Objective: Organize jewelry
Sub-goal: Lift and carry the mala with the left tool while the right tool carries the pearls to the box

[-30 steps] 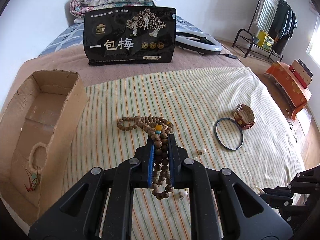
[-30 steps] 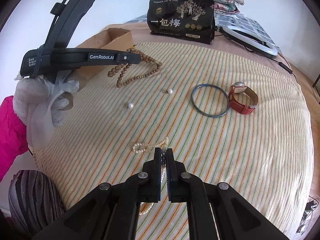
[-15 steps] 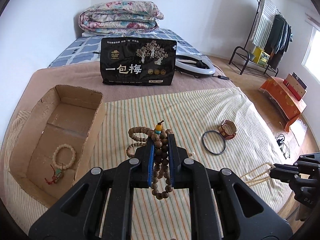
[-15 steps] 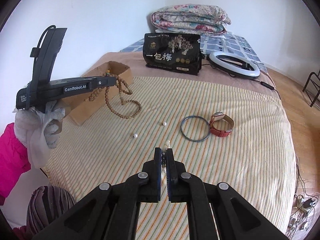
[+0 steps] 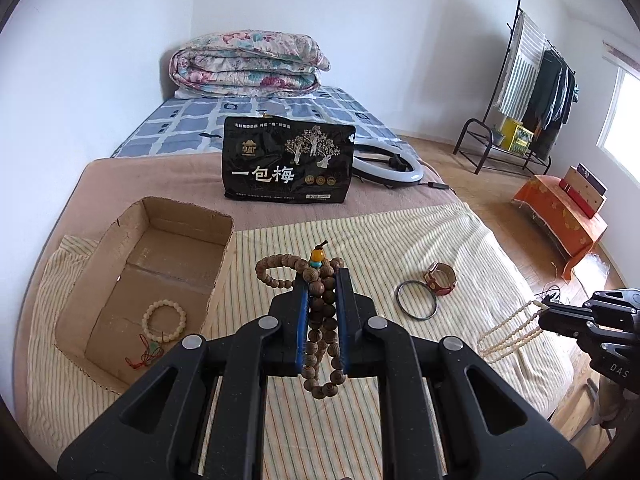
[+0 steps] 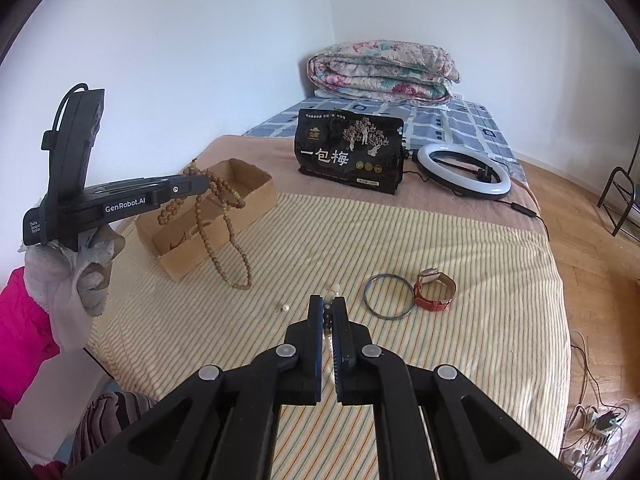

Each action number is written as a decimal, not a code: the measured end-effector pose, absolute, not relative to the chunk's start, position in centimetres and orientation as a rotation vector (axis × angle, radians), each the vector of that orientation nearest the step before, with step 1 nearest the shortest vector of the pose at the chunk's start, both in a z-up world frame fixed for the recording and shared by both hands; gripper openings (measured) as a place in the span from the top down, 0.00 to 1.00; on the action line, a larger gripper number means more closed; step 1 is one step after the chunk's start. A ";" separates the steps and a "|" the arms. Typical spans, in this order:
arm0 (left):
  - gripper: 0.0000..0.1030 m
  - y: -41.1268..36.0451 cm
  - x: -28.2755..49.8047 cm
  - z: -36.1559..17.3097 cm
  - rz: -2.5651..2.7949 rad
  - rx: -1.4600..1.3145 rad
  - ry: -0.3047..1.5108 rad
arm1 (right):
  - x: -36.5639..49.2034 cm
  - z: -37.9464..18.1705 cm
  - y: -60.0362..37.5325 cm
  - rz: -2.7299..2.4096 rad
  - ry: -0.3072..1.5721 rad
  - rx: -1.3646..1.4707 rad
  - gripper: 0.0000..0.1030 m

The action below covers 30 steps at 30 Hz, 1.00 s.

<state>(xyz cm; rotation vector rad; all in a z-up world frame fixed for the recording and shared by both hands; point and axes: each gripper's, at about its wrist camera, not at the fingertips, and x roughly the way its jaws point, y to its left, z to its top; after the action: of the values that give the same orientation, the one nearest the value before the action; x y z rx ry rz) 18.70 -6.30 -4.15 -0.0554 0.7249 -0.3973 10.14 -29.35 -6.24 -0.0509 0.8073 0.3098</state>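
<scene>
From the left wrist, the left gripper (image 5: 322, 276) is clamped on a wooden bead strand (image 5: 320, 320) whose loops hang below the jaws; a cardboard box (image 5: 188, 220) at left holds a pale bead bracelet (image 5: 164, 321); a dark bangle (image 5: 417, 300) and a red-strapped watch (image 5: 441, 278) lie on the striped cloth (image 5: 360, 240); the right gripper (image 5: 546, 310) pinches a pale bead necklace (image 5: 508, 332).

From the right wrist, the right gripper's jaws stand nearly together on the pale strand; a loose pearl (image 6: 285, 307) lies just left of its tips; the wooden strand dangles beside the box, clear of the cloth.
</scene>
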 end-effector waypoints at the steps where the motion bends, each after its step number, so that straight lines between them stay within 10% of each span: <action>1: 0.90 -6.1 18.5 -3.8 -0.397 -0.057 0.717 | 10.1 -6.0 -29.2 0.313 0.802 -0.052 0.99; 30: 0.90 5.6 18.4 1.3 -0.276 -0.096 0.615 | 14.6 -1.6 -19.8 0.415 0.707 -0.088 0.99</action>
<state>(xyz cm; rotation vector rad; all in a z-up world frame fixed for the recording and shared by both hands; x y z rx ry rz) 18.37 5.63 1.29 -0.0962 0.6151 -0.2755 14.57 -19.78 -1.64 -0.0879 0.7066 0.4147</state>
